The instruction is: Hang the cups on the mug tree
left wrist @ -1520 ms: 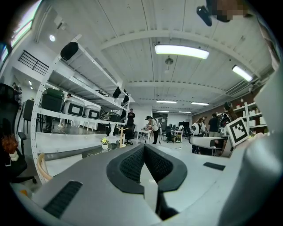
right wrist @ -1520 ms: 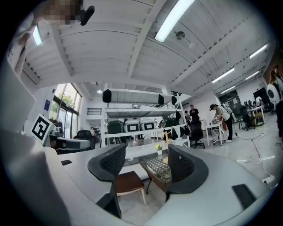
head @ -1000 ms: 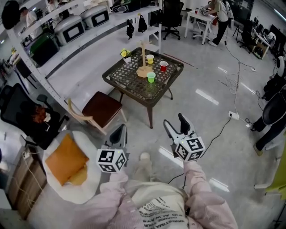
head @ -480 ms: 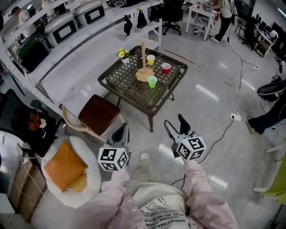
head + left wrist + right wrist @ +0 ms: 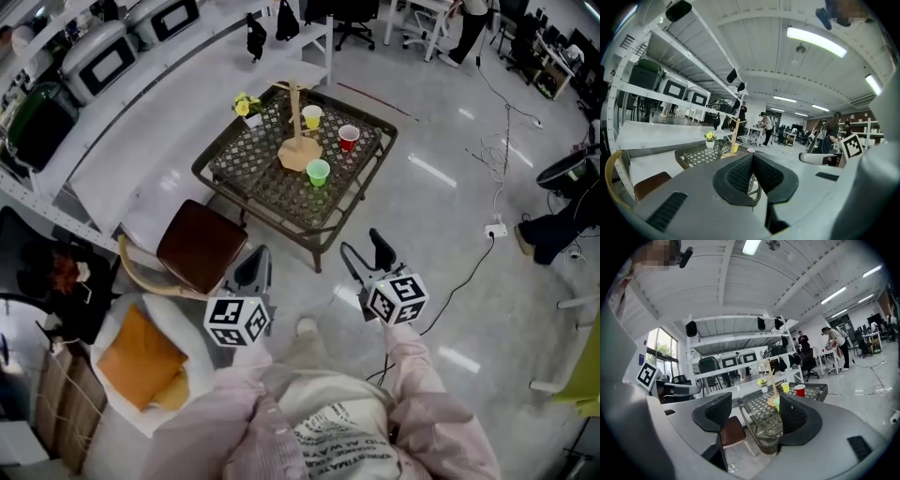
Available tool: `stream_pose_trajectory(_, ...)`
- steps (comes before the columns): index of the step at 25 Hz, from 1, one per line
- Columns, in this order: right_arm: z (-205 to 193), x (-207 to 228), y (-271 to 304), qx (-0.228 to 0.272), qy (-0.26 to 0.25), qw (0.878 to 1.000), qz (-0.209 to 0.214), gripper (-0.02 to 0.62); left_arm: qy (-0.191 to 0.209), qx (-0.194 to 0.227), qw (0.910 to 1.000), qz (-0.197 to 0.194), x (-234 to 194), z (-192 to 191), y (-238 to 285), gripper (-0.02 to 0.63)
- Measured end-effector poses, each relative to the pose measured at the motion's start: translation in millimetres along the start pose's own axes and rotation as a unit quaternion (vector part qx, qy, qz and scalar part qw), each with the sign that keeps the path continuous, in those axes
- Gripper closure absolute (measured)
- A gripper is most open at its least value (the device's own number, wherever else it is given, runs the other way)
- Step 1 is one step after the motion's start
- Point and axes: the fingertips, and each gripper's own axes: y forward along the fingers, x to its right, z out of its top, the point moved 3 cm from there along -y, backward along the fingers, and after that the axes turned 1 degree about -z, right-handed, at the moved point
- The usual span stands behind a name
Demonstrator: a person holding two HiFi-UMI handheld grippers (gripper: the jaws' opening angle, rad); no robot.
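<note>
A person in pale pink sleeves stands on a glossy office floor, well apart from a low, dark lattice desk [image 5: 253, 207] ahead; each hand holds a gripper pointed toward the desk, which suggests the approach comes before any cup is reached. The left gripper [image 5: 255, 266] has its jaws pressed together with nothing between them; the right gripper [image 5: 364, 251] has its jaws spread and empty (probably readied for the first pick). On the desk a pale wooden mug tree [image 5: 298, 153] stands upright on a round base; no cup hangs on it, as far as can be made out. Three small cups stand upright near it: a yellow cup [image 5: 311, 116] behind, a red cup [image 5: 348, 137] to the right, and a green cup [image 5: 318, 172] just in front of the base. A pot of yellow flowers [image 5: 246, 106] sits at the desk's far-left corner; a brown-seated chair [image 5: 195, 247] stands beside the desk.
</note>
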Motion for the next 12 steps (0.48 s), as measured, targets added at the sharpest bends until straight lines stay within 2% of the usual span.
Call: stream_pose_trajectory(12,-12.2,30.7,83.3,-0.042,-0.044,0.998,-0.009,0.313,-0.013,-0.024,0.9993,-0.023,-47.3,-0.1,70.2,0.607)
